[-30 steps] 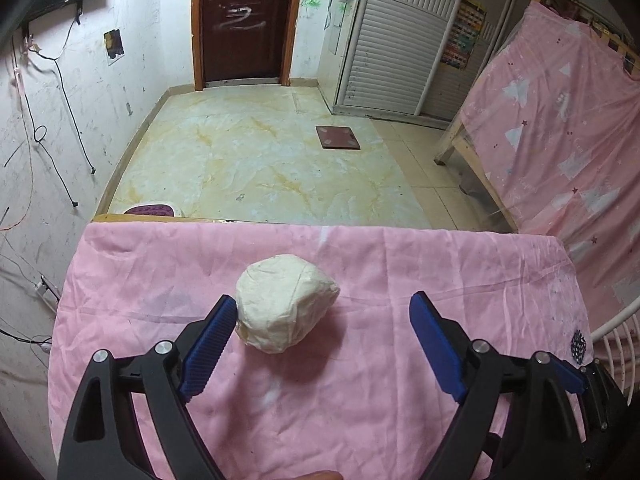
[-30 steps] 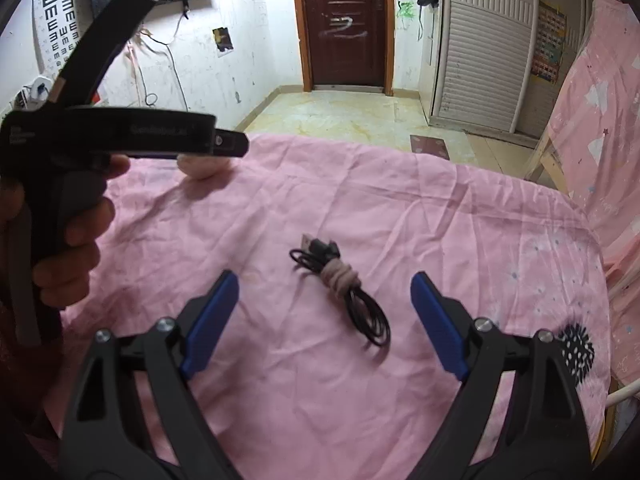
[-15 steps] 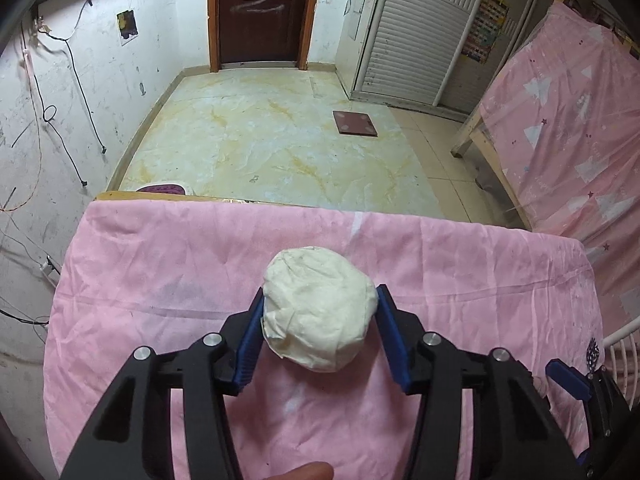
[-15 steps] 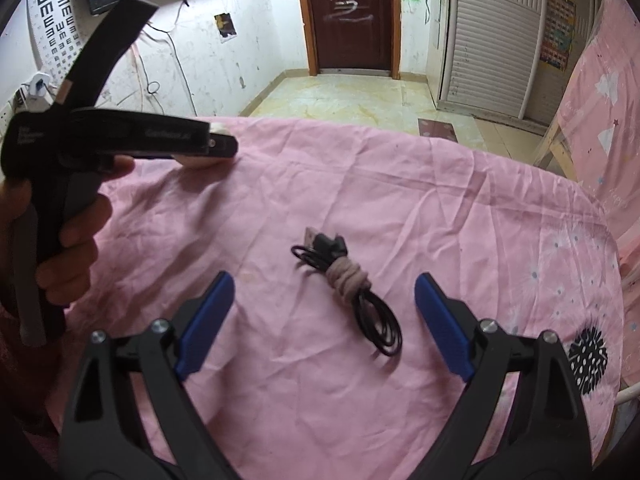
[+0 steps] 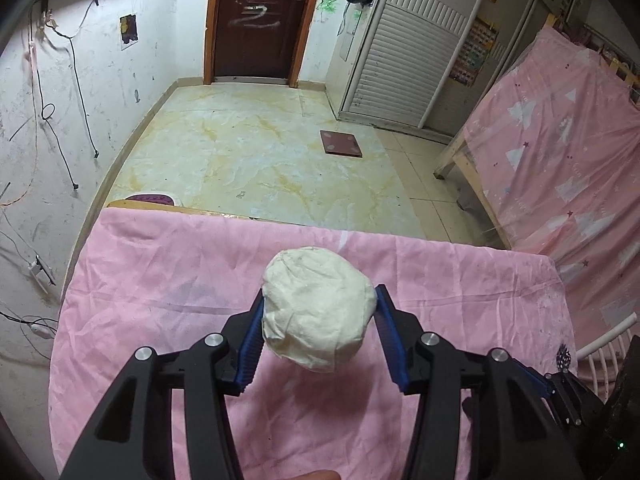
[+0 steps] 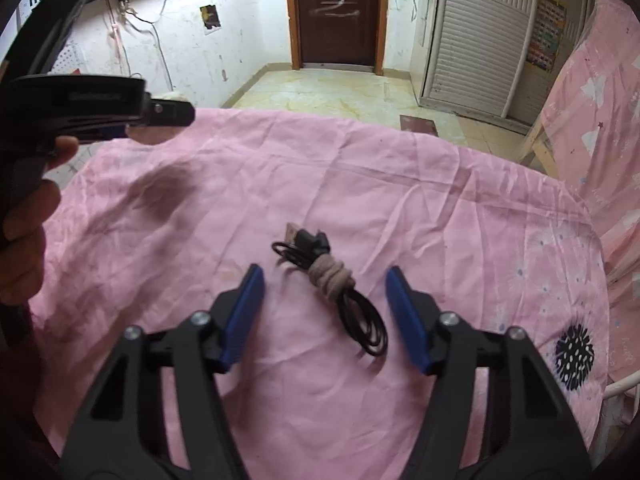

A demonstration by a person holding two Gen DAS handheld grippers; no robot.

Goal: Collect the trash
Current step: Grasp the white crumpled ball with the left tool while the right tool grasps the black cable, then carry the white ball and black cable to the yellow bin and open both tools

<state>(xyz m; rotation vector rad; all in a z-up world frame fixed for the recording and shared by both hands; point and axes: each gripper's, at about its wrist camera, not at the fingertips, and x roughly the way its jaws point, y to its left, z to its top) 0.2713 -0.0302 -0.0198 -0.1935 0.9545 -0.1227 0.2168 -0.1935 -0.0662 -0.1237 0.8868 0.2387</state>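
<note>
A crumpled white paper ball (image 5: 318,308) is clamped between the blue pads of my left gripper (image 5: 319,320), which holds it lifted above the pink tablecloth (image 5: 160,280). In the right wrist view the left gripper (image 6: 100,108) shows at the upper left, raised over its own shadow, with a bit of the white ball (image 6: 172,97) behind it. My right gripper (image 6: 324,312) is open and hangs over a coiled black cable (image 6: 332,284) tied with a beige band, which lies on the cloth between its fingers.
The table's far edge (image 5: 200,211) borders a tiled floor with a small dark mat (image 5: 341,143). A bed under a pink sheet (image 5: 560,140) stands on the right. A white chair back (image 5: 608,340) is at the table's right corner.
My left gripper shut on the paper ball and lifted it off the cloth. My right gripper narrowed and came lower and closer over the cable.
</note>
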